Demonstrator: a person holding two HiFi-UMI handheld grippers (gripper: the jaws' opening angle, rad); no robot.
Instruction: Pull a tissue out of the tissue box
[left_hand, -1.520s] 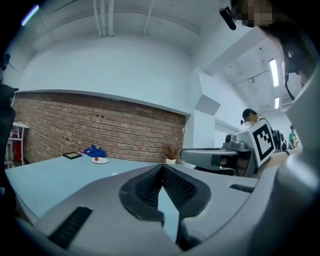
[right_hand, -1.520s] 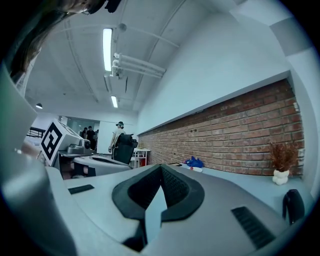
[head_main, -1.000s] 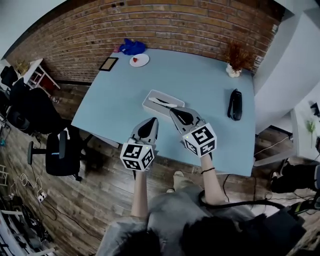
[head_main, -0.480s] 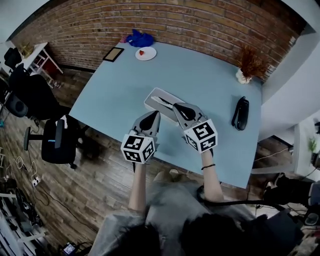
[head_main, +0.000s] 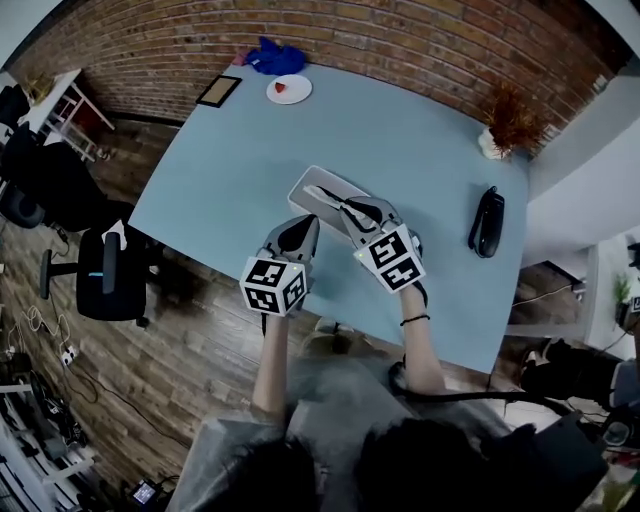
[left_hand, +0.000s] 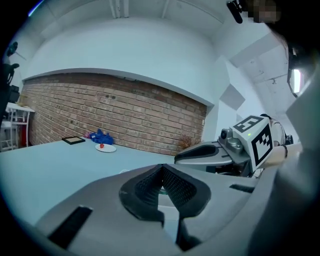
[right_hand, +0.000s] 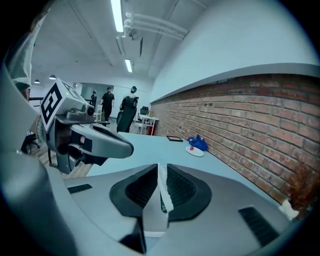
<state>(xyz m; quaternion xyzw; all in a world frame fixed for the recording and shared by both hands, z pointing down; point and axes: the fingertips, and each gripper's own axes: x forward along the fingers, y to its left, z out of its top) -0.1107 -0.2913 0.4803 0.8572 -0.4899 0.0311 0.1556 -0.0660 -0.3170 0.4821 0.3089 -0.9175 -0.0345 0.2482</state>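
A flat white tissue box (head_main: 312, 187) lies on the light blue table (head_main: 420, 170), near its front edge. My right gripper (head_main: 346, 210) reaches down over the box top. In the right gripper view its jaws have just been opening a little, and a white strip of tissue (right_hand: 163, 194) stands between the pads (right_hand: 181, 187) of the right gripper (right_hand: 161, 172). My left gripper (head_main: 308, 224) hovers just in front of the box, to the left. In its own view the left gripper (left_hand: 160, 171) is shut, tips touching, with nothing held.
A black handset (head_main: 487, 222) lies at the table's right. At the back stand a dried plant in a white pot (head_main: 503, 126), a white plate (head_main: 288, 89), a blue cloth (head_main: 276, 57) and a dark frame (head_main: 218, 91). An office chair (head_main: 102, 289) stands left of the table.
Both grippers have moved forward and down to the tissue box. The right gripper's tips are now over the box top, with tissue between its jaws.
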